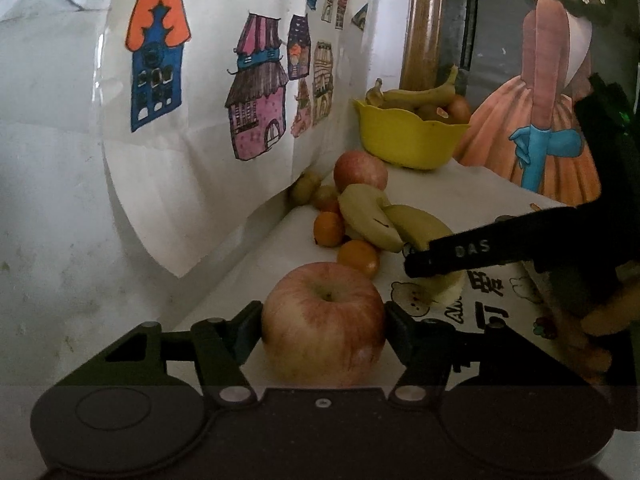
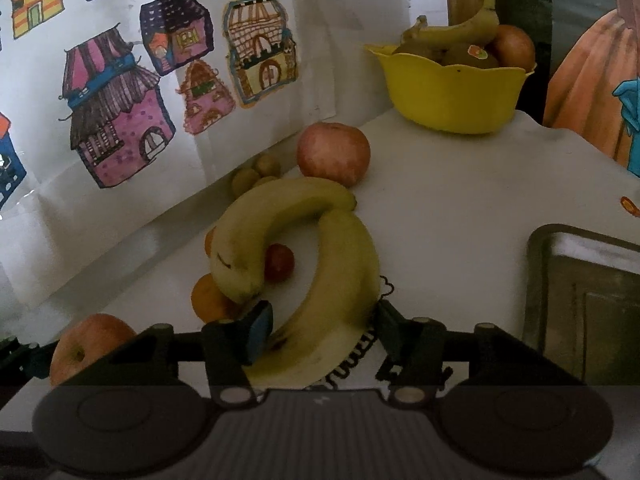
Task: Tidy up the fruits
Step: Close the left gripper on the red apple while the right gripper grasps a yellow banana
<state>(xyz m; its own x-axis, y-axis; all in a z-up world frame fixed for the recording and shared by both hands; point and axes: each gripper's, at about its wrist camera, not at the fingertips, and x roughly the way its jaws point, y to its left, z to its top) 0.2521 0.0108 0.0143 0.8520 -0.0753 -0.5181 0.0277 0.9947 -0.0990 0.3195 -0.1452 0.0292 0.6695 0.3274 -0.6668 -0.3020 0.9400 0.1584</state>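
I had the near apple (image 1: 323, 322) clamped between the left gripper (image 1: 323, 320) pads, on the white table (image 1: 460, 188), well short of the yellow bowl (image 1: 404, 136) at the far end. Just beyond the apple, nearer the bowl, my right gripper (image 2: 324, 328) straddled the banana (image 2: 332, 288); its left pad touched the skin, but I could not tell whether the right one did. Both fruits seemed bound for the bowl, which already held a banana and round fruit.
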